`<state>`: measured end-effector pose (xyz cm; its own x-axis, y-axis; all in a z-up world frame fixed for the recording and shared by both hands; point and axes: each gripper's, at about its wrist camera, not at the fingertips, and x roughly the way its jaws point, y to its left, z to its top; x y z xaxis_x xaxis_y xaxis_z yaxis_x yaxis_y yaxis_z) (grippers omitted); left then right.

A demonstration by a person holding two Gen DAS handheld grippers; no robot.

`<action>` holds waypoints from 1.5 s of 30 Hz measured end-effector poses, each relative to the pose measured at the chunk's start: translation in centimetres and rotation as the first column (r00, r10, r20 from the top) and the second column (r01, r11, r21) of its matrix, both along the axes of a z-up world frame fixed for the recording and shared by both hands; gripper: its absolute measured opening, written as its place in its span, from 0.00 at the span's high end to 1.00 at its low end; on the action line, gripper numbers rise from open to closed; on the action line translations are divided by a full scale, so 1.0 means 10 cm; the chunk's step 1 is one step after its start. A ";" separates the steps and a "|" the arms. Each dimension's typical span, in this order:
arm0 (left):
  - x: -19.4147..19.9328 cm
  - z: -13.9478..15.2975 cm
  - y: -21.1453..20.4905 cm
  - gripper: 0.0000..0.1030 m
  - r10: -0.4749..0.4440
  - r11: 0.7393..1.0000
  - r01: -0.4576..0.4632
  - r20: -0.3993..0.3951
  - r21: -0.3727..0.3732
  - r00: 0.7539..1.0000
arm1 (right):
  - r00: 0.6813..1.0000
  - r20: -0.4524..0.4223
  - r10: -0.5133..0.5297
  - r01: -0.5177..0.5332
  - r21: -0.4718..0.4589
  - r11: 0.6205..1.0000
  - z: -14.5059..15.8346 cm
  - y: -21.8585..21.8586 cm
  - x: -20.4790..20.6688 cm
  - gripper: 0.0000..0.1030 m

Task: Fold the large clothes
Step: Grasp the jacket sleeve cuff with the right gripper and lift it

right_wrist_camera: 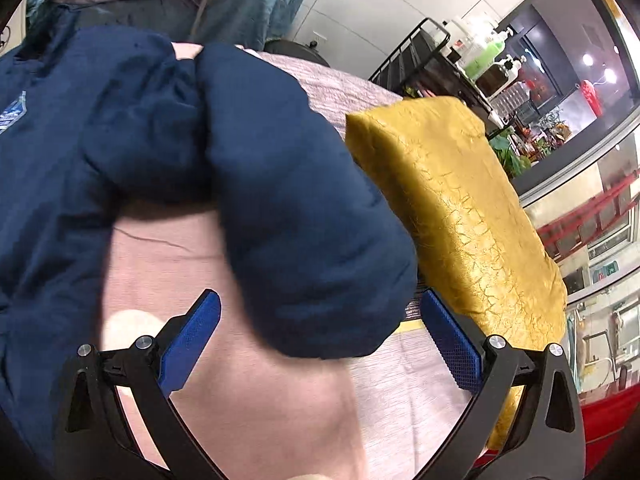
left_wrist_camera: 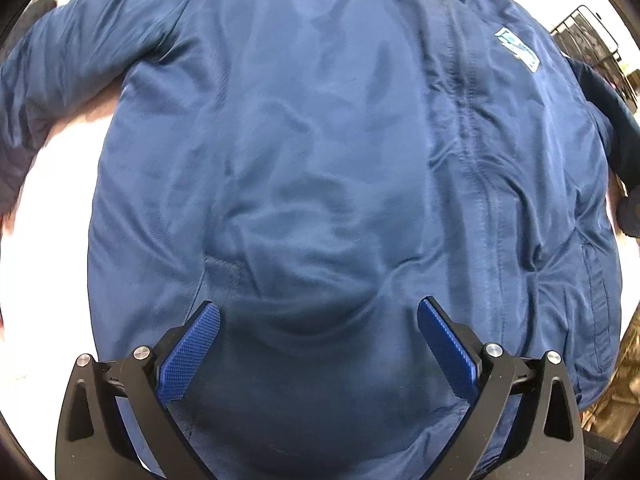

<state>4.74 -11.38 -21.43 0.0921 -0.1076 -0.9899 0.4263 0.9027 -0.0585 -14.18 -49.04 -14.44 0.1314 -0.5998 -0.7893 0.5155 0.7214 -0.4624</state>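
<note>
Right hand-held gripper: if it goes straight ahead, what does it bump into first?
Most likely the jacket sleeve. The open right hand-held gripper points at its rounded end, which sits between the fingers. How far off it is stays unclear.

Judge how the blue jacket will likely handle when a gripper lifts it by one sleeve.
The jacket looks padded and wrinkled, so it would probably sag and trail rather than hold shape. Its smooth, slightly shiny shell may slip between the fingers. The sleeve looks puffy, so it will likely squash down when pinched and seems fairly bulky for one grip.
</note>
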 end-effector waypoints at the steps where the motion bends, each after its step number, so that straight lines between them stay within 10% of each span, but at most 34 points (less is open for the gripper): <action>1: -0.01 0.03 -0.04 0.06 -0.008 1.000 0.008 0.002 0.002 1.000 | 1.000 -0.006 -0.003 0.003 -0.001 1.000 -0.03 -0.06 0.00 0.05; 4: -0.06 0.11 -0.14 0.06 -0.032 0.999 0.031 0.012 0.015 0.999 | 1.000 -0.019 -0.004 0.004 0.004 1.000 -0.04 -0.10 0.02 0.14; 10: -0.15 0.21 -0.28 0.06 -0.037 0.999 0.037 0.023 0.026 0.999 | 0.997 -0.054 0.061 -0.055 0.107 0.993 -0.08 -0.12 0.09 0.62; 15: -0.08 0.16 -0.18 0.06 -0.019 1.000 0.019 0.013 0.012 1.000 | 0.992 0.107 -0.061 0.021 0.339 0.941 0.28 -0.40 -0.02 0.83; 19: -0.08 0.22 -0.14 0.06 -0.026 1.000 0.026 0.017 0.003 1.000 | 0.943 0.246 -0.225 0.033 0.603 0.797 0.58 -0.70 -0.15 0.87; 23: -0.06 0.28 -0.18 0.06 -0.023 1.000 0.023 0.020 -0.017 1.000 | 0.884 0.333 -0.328 -0.099 0.819 0.565 0.83 -0.78 -0.16 0.87; 32: 0.05 0.49 -0.22 0.06 0.015 0.996 -0.012 0.037 -0.083 0.999 | 0.844 0.472 -0.254 -0.411 0.874 0.260 1.22 -0.02 0.47 0.87; 45: -0.07 0.55 0.14 0.06 0.097 0.992 -0.091 0.068 -0.086 0.993 | 0.889 0.454 -0.054 -0.450 0.890 0.076 0.89 1.37 2.06 0.87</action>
